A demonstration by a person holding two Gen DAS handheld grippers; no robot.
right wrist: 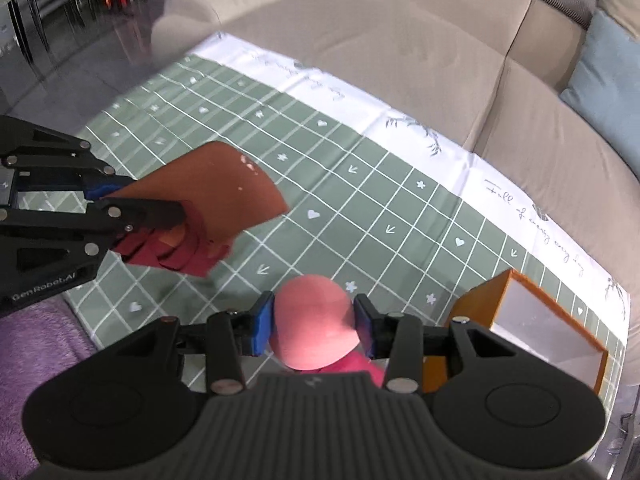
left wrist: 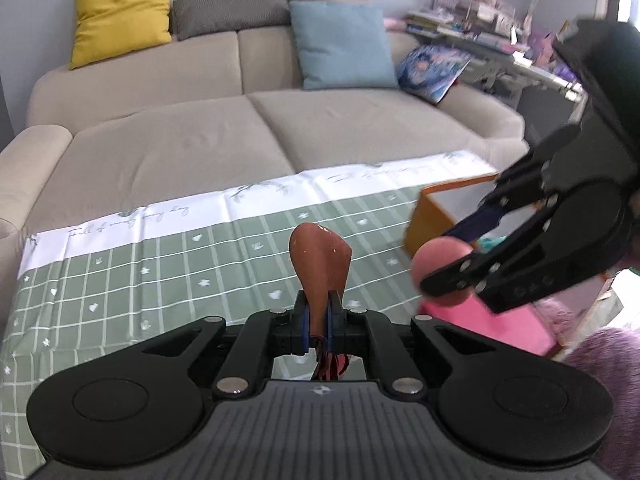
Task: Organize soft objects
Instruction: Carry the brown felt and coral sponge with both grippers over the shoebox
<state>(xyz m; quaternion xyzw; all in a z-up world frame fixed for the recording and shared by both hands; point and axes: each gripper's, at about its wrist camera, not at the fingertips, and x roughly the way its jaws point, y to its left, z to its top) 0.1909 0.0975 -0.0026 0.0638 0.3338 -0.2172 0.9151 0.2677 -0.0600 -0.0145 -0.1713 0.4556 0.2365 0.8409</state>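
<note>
My left gripper [left wrist: 319,312] is shut on a brown soft piece [left wrist: 320,262] with dark red fringed strips hanging below; it stands up between the blue pads above the green checked tablecloth [left wrist: 160,280]. In the right wrist view the same brown piece [right wrist: 212,196] sticks out of the left gripper [right wrist: 108,196] at the left. My right gripper [right wrist: 314,322] is shut on a pink rounded soft piece [right wrist: 314,326], its blue pads pressing both sides. From the left wrist that pink piece [left wrist: 440,260] shows in the right gripper [left wrist: 460,256] at the right.
An orange open box [right wrist: 532,320] sits on the tablecloth's right end, also the orange box [left wrist: 444,208]. A beige sofa [left wrist: 240,140] with yellow [left wrist: 122,14], grey and blue [left wrist: 344,46] cushions lies beyond. A purple fluffy rug [right wrist: 28,344] lies near the table.
</note>
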